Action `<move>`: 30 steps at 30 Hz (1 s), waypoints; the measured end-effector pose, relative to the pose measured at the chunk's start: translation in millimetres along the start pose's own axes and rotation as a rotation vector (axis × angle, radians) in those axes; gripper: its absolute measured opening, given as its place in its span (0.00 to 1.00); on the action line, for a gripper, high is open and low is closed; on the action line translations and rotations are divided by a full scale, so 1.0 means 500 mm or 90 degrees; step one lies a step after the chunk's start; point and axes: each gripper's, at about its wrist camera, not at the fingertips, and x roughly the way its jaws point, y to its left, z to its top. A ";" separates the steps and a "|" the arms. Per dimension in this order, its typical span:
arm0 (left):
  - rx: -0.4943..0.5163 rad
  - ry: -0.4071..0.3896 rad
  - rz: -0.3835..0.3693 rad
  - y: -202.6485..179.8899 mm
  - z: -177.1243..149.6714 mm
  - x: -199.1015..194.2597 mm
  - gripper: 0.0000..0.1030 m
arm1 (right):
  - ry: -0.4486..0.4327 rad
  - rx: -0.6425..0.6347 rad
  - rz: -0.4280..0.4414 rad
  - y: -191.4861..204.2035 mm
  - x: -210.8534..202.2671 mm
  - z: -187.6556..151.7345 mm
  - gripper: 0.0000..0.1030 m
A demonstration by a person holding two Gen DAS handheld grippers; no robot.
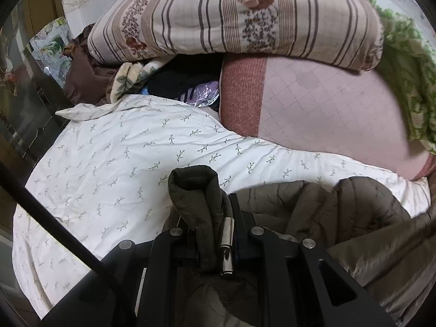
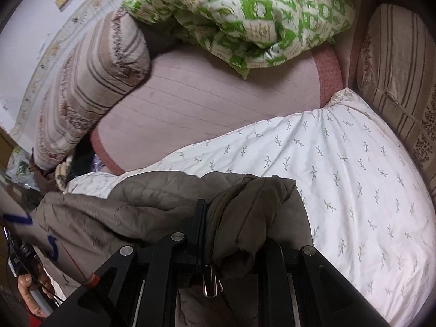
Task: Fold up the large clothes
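So both tongs are clamped down on this big puffy brown jacket [image 1: 327,212]. The left tongs [image 1: 215,218] are pinching a rolled-up bit of the edge, with a metal toggle [image 1: 226,245] dangling right by the jaws. The right tongs [image 2: 215,218] have a fat bunch of fabric squeezed between them, and another metal cord end [image 2: 211,283] hangs down just below. A hand [image 2: 32,291] shows in the bottom corner of the right view, gripping the other handle.

The jacket itself is slung between the two grips, sagging onto the white leaf-print sheet [image 1: 122,158] on the bed. It looks quilted and soft, so my guess is it's light but bulky, floppy as anything, and the shell seems a bit slick, so it could slide out of a shallow pinch. I'd say seams, hems or the corners are the spots to grab, not the puffy middle.

Further back there's a pink mat [image 2: 204,109], then a striped floral quilt [image 1: 231,19] piled up, and a green-patterned blanket [image 2: 245,13] at the far side.
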 end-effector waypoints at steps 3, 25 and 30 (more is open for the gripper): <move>-0.002 0.012 0.008 -0.009 0.005 0.036 0.15 | 0.011 0.006 -0.007 -0.009 0.038 0.009 0.17; -0.096 -0.004 -0.062 0.071 0.004 0.072 0.53 | 0.006 0.055 -0.004 -0.036 0.135 0.014 0.32; -0.107 -0.060 -0.071 0.105 0.007 -0.033 0.54 | -0.051 0.039 -0.021 -0.017 0.049 0.011 0.72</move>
